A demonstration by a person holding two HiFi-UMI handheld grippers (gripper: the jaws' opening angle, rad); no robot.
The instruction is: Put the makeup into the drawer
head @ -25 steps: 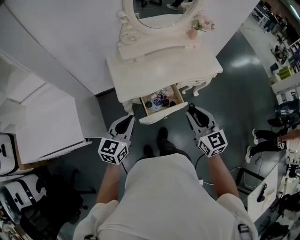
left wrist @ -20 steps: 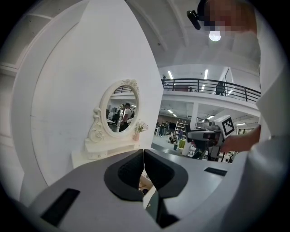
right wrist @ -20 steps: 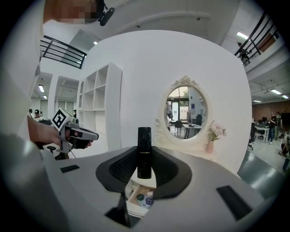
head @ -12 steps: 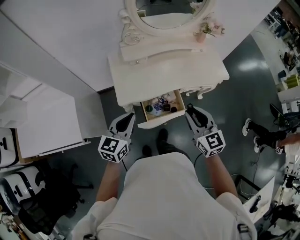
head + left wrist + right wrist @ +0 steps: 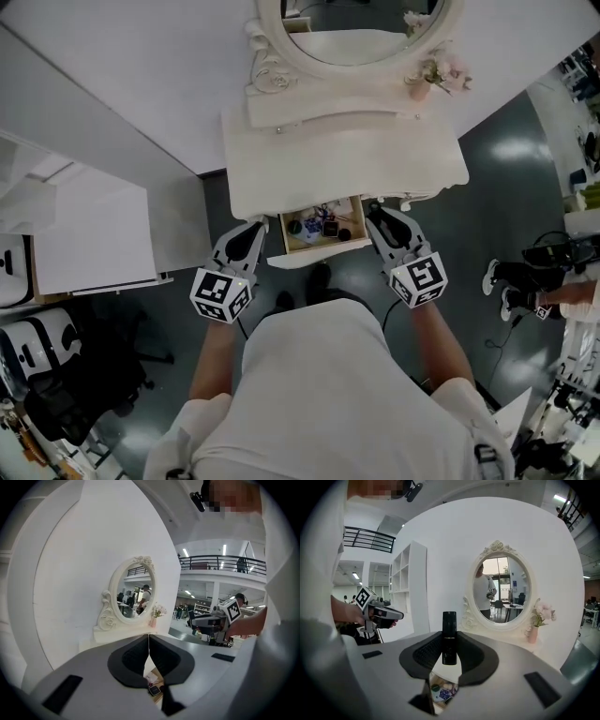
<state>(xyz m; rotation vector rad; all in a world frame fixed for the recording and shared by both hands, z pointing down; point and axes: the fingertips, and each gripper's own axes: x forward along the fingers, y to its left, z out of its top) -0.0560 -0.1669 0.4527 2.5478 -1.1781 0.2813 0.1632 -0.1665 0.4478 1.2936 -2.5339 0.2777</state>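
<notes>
A black makeup tube [image 5: 449, 637] stands upright between the pads of my right gripper [image 5: 449, 656], which is shut on it. In the head view that gripper [image 5: 377, 214] is at the right corner of the open drawer [image 5: 314, 255] of a white dressing table [image 5: 347, 159]. Several small makeup items [image 5: 319, 226] lie inside the drawer. My left gripper [image 5: 253, 228] is at the drawer's left corner; its jaws [image 5: 149, 651] meet with nothing between them. Under them a small dark compact [image 5: 153, 689] shows in the drawer.
An oval mirror [image 5: 356, 28] and a small vase of pink flowers [image 5: 417, 87] stand at the back of the table. A white shelf unit [image 5: 89, 234] is on the left, dark chairs [image 5: 75, 394] at lower left. The person's feet [image 5: 319, 281] are below the drawer.
Both grippers have moved forward to the dressing table and now flank the open drawer. The right gripper still holds the black tube.
</notes>
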